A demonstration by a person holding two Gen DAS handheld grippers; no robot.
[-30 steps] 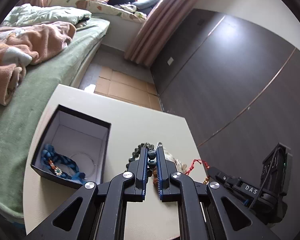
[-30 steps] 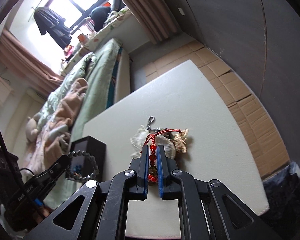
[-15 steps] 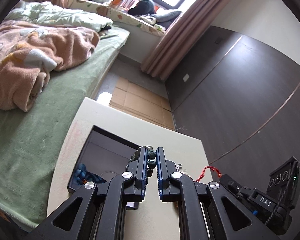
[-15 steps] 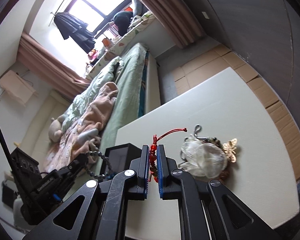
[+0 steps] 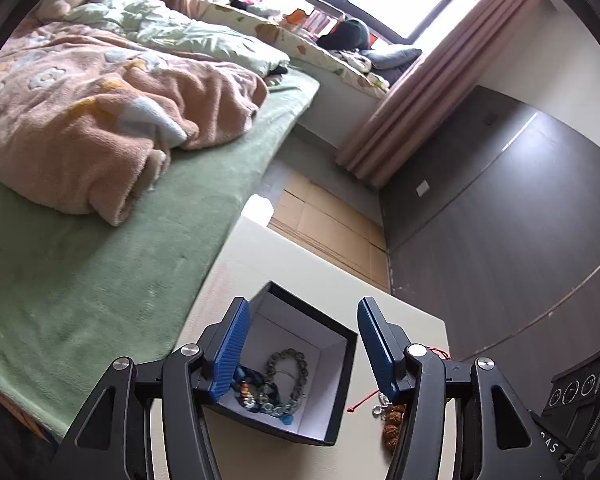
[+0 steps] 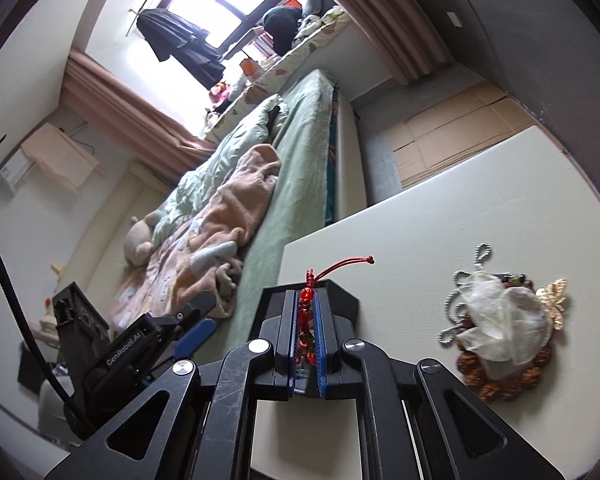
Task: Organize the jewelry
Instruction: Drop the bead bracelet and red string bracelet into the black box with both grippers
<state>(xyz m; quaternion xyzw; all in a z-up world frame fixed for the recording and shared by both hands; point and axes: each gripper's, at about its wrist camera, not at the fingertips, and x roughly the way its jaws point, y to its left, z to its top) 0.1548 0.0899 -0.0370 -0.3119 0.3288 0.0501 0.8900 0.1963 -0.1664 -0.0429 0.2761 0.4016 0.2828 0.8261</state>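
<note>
My left gripper [image 5: 302, 344] is open and empty above a black box with a white inside [image 5: 332, 364] on the white table [image 5: 260, 256]. In the box lie a dark bead bracelet [image 5: 286, 372] and a blue braided piece [image 5: 256, 392]. My right gripper [image 6: 305, 336] is shut on a red bead bracelet [image 6: 306, 312], held just over the box [image 6: 340, 296]; its red cord sticks up. A pile of jewelry [image 6: 504, 324] with a gauze pouch, brown beads, a silver chain and a gold charm lies on the table at right.
A bed with a green sheet [image 5: 100, 240] and a pink blanket [image 5: 100, 120] runs along the table's left side. Cardboard covers the floor [image 5: 324, 216] beyond the table. A dark wall [image 5: 500, 220] stands to the right. The left gripper also shows in the right wrist view [image 6: 188, 334].
My left gripper has opened and let the dark bead bracelet fall into the box. My right gripper has carried the red bracelet left, from the pile to over the box.
</note>
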